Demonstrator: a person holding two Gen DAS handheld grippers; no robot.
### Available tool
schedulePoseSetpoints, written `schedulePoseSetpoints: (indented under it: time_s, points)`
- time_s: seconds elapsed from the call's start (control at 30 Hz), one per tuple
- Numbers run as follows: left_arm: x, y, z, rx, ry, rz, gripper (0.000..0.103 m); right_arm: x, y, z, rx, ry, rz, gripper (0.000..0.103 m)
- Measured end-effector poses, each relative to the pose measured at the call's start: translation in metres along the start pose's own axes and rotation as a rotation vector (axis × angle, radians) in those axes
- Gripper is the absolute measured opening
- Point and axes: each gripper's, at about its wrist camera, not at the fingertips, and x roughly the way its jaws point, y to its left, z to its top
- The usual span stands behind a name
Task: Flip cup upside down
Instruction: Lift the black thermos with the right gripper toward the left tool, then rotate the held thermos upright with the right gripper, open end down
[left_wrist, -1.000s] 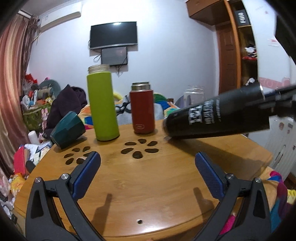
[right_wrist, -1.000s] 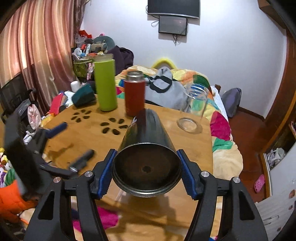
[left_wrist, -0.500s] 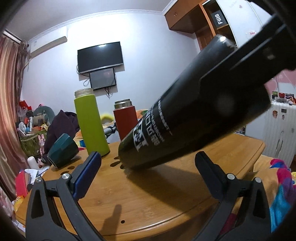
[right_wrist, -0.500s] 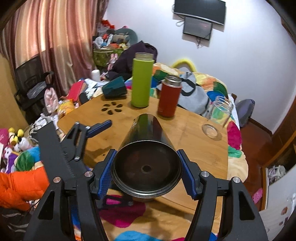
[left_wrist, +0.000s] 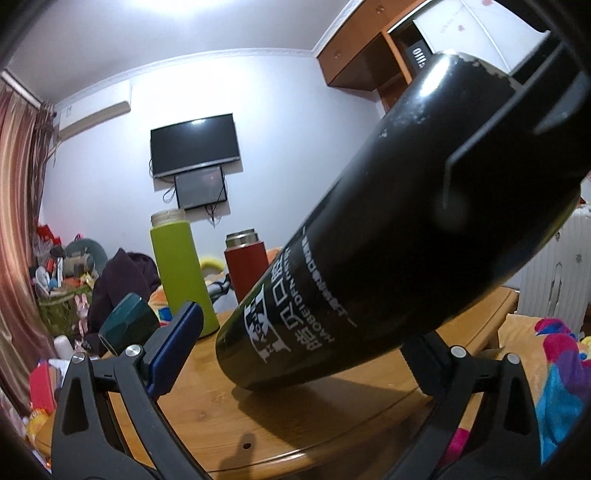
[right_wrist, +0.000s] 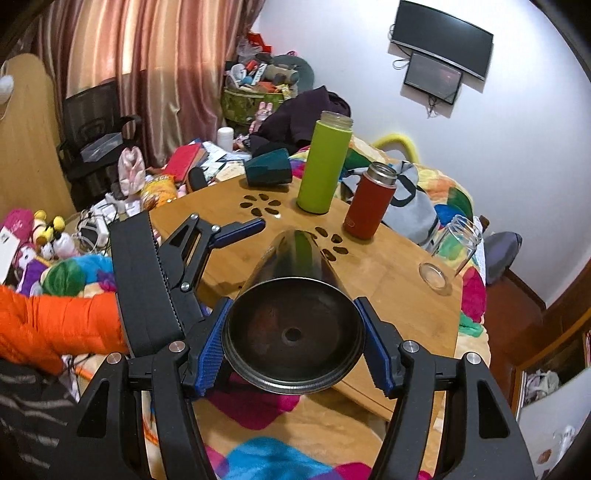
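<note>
Right gripper (right_wrist: 293, 345) clamps tilted black cup (right_wrist: 293, 302), seemingly over table edge (right_wrist: 369, 397).

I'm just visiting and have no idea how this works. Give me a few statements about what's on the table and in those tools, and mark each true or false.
1. The right tool is clamped on the black cup. True.
2. The black cup stands upright on the wooden table. False: it is tilted, its far end down toward the table.
3. The left tool grips the green bottle. False: it is open and holds nothing; the bottle stands on its own.
4. The red flask stands upright beside the green bottle. True.
5. The dark teal cup lies on its side near the table's edge. True.
6. The clear glass jar is full of water. False: it looks empty.
</note>
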Motion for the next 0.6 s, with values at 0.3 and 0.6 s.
schedulePoseSetpoints:
  time_s: [0.3,0.6]
  points:
    - [0.007,-0.002,-0.002,0.032,0.030,0.002,0.086,-0.018,-0.005,-0.004,-0.035,-0.010,0.035,0.076]
    - [0.001,0.009,0.005,0.010,0.030,0.039,0.064,-0.021,-0.018,-0.012,0.035,-0.037,0.021,0.077]
